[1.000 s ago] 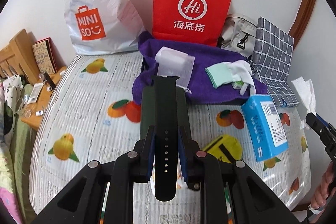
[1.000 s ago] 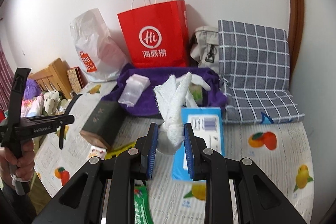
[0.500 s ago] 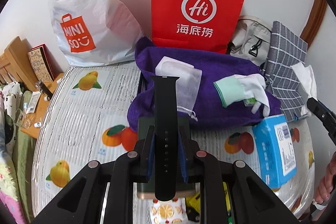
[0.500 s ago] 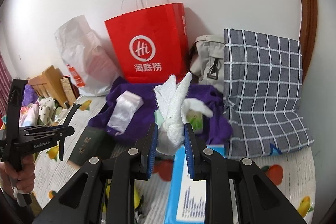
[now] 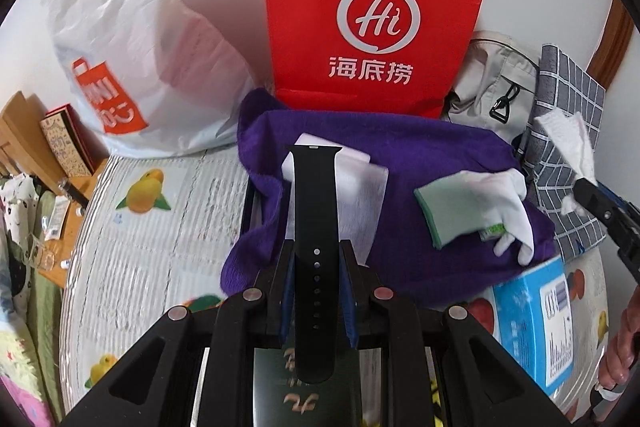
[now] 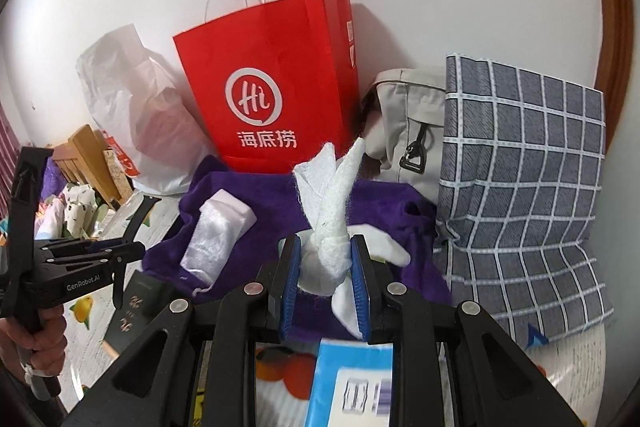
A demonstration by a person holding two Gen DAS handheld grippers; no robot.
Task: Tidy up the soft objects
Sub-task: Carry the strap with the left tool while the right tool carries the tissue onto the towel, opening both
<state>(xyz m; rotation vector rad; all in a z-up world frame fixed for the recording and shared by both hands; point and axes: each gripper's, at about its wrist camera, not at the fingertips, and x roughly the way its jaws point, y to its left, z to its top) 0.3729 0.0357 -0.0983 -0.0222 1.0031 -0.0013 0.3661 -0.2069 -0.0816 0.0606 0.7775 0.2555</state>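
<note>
Left gripper [image 5: 316,291]: its blue-padded jaws are clamped on a black watch strap [image 5: 315,211], a smooth, matte rubbery band with a row of small round holes and a rounded end; it stands straight up out of the jaws, over the purple cloth.
Right gripper [image 6: 326,281]: closed around a white knotted cloth [image 6: 326,223], fuzzy and fibrous, with two twisted tails pointing up and a third hanging below the pads.
Purple cloth [image 5: 420,163]: a thick, soft knit or fleece, rumpled into folds, spread in front of the bags.
Pouch [image 6: 214,239]: translucent white mesh with a drawstring, lying on the purple cloth.
Glove [image 5: 476,211]: white fabric with a pale green cuff and a small green tag, lying flat on the purple cloth.
Red paper bag [image 5: 372,23]: stiff and glossy, with a white round logo and white cord handles, standing against the wall.
White plastic bag [image 5: 124,39]: crinkled and thin, with an orange print.
Checked cushion [image 6: 520,167]: grey woven cover with a white grid, leaning beside a beige canvas bag [image 6: 412,131].
Blue box [image 5: 532,323]: smooth cardboard with a barcode label, on the fruit-print mat [image 5: 132,227].
Dark booklet [image 6: 136,311]: seemingly a passport, with gold lettering too blurred to read.
Change since a second ago: both grippers have moved forward toward the purple cloth; the bags and cloth now loom larger, and the grips are unchanged.
</note>
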